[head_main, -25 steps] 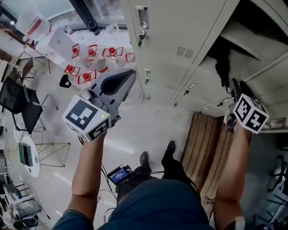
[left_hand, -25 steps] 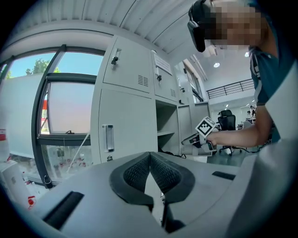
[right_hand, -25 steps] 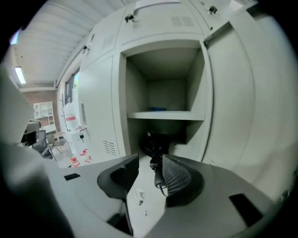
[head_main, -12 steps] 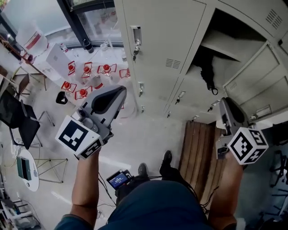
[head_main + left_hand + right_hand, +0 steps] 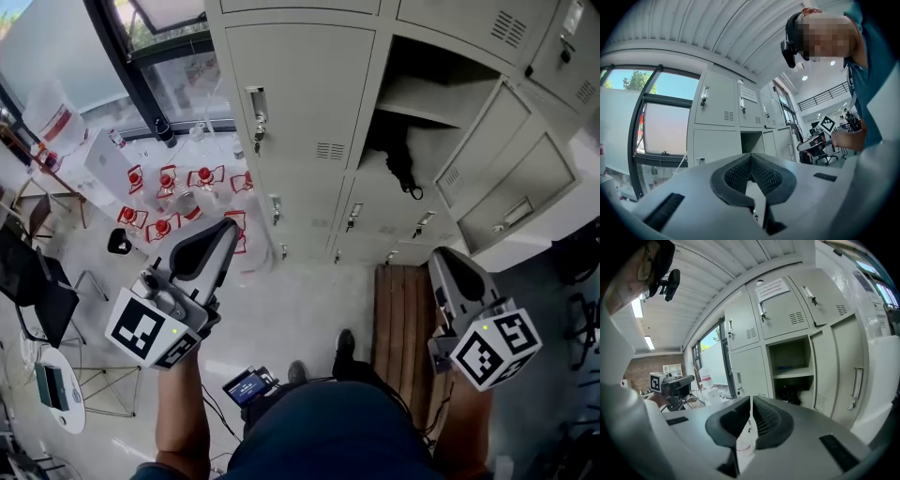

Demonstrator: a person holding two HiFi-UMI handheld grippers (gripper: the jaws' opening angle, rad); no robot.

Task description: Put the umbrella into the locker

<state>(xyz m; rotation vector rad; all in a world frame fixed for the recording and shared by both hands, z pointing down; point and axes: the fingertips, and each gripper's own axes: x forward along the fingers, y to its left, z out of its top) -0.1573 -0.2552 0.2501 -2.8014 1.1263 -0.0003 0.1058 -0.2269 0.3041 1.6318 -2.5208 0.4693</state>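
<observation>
- Since a second ago: the right gripper (image 5: 442, 258) has come away from the locker mouth, where it stood close to the umbrella (image 5: 396, 159), and now hangs well back from it over the wooden slatted board (image 5: 403, 314). Its jaws have gone from apart to fully together, nothing between them. The left gripper (image 5: 228, 228) has drawn back too.
- Umbrella: black, folded, lying in the lower part of the open locker compartment (image 5: 441, 70), under the shelf (image 5: 427, 111). A strap loop dangles over the front edge. Touching neither gripper. The right gripper view shows it as a dark bundle (image 5: 790, 393) on the compartment floor.
- Judgement: the drop-off looks done. The bundle rests inside on its own, which would explain the empty, pulled-back right gripper.
- Door (image 5: 502, 178): swung wide to the right, so the opening is unobstructed. Closing it may be what remains, though the task names only the stowing.
- Left gripper: pads meet at the tip in its own view (image 5: 751, 158), holding nothing. It points level at the shut lockers left of the opening and plays no evident part.
- Risk: the hanging strap could catch in the door.
</observation>
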